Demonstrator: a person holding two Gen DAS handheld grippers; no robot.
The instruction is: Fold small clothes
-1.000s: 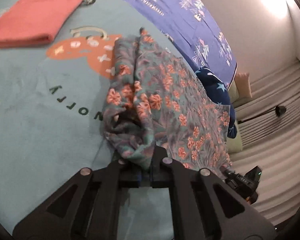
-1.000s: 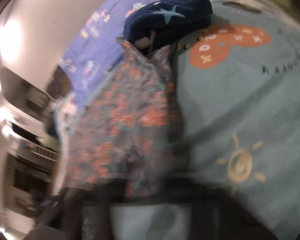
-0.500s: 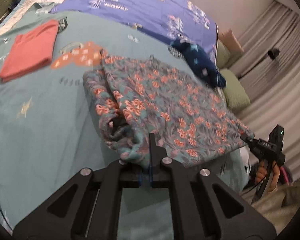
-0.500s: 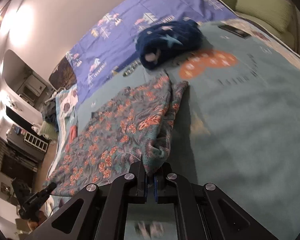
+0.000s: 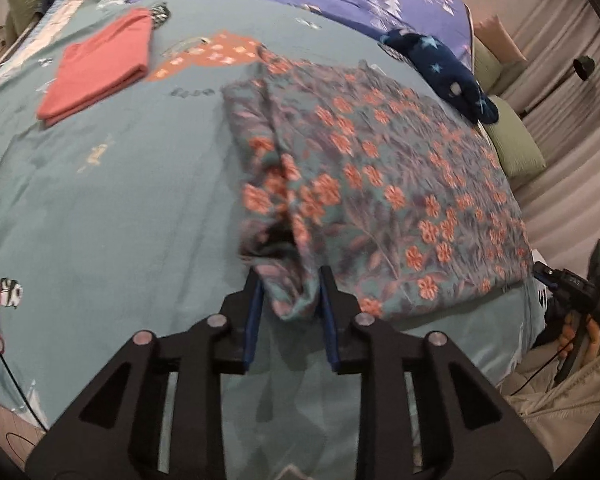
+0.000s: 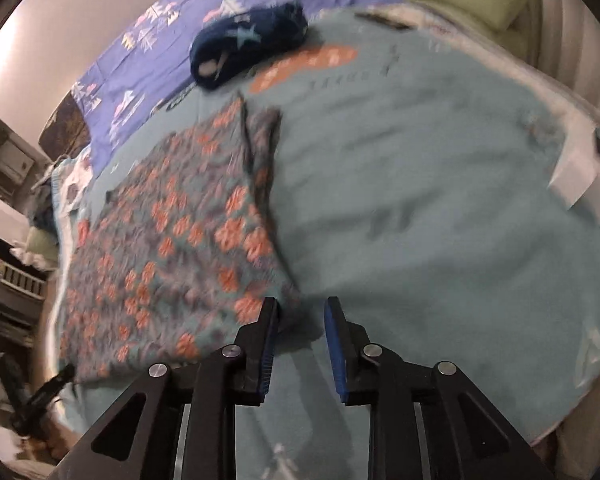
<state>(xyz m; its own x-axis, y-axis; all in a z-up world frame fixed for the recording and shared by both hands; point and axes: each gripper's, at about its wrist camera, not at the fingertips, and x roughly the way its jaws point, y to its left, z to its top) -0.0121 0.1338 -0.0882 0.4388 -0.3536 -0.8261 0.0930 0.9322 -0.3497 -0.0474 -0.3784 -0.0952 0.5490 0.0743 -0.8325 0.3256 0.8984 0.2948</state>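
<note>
Here I have the floral garment (image 5: 380, 184) laid out flat on the teal bed cover (image 5: 112, 200), its near edge running along the bed's front so both corners sit within reach; my left claw (image 5: 290, 300) stands spread with the bunched near-left corner lying loose between its fingers, not pinched; my right claw (image 6: 300, 320) is likewise spread, with the cloth's other near corner (image 6: 260, 304) just beside its left finger and nothing between the pads; I judge the cloth is spread like this so a clean fold can start; the folded red piece (image 5: 100, 64) lies well apart at the far left, and a dark star-print bundle (image 5: 444, 72) rests beyond the garment's far edge
</note>
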